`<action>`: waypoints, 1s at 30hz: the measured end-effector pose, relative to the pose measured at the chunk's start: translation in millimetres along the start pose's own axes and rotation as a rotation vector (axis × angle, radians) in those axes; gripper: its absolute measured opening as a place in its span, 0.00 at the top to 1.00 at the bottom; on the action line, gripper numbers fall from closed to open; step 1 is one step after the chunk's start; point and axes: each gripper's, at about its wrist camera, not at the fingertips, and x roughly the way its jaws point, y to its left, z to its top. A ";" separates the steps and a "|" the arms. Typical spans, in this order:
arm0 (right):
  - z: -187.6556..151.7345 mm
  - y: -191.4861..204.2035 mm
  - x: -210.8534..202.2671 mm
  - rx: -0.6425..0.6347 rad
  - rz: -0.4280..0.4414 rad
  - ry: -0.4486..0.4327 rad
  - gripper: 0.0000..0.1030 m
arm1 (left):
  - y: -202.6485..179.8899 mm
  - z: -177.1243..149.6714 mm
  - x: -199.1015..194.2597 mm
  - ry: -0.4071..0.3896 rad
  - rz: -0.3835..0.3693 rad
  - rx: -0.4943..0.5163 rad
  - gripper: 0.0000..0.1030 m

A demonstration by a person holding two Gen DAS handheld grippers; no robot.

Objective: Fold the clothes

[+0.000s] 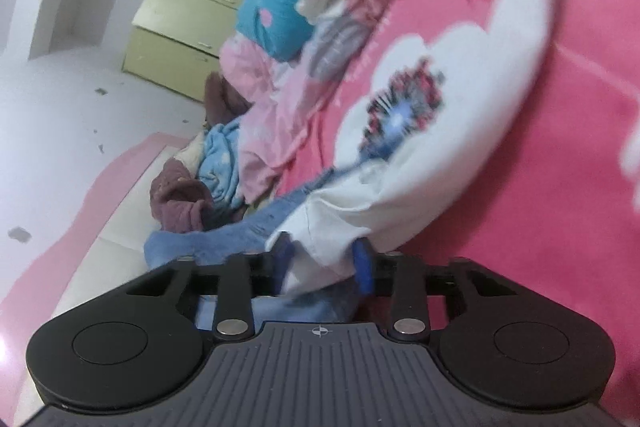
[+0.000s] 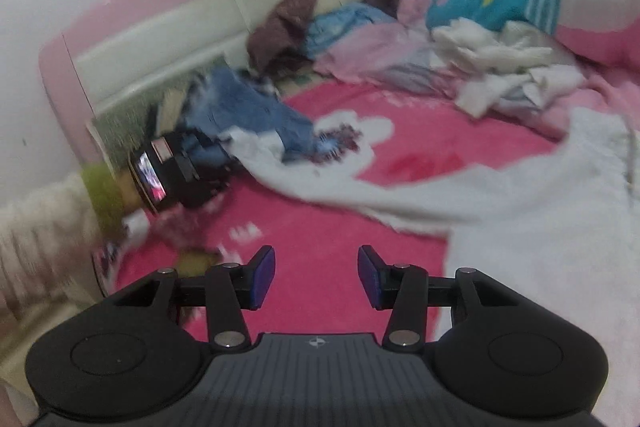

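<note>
Garment [image 1: 460, 163], white, soft, limp, light: spread on pink blanket [image 1: 560, 187] beside clothes pile [image 1: 248, 131]. Hem corner pinched by left tool [image 1: 324, 259] over blue denim [image 1: 224, 239]. Right tool [image 2: 316, 277] spread, nothing held. Edges and corners judged best for gripping; sagging and slipping likely.

You will find no readable text, label, brand or number anywhere here. The small label on the left gripper [image 2: 188, 171] is too blurred to read.
</note>
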 end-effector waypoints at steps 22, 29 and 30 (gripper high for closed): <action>-39.2 -71.0 16.0 0.285 0.013 -0.010 0.53 | 116.2 28.1 99.0 0.355 -0.128 -1.052 0.54; -45.2 -72.1 13.8 0.320 0.055 -0.024 0.53 | 126.5 -11.7 73.6 0.427 -0.336 -1.321 0.54; -45.6 -71.5 12.9 0.321 0.057 -0.024 0.53 | 121.4 -12.3 74.1 0.437 -0.353 -1.328 0.54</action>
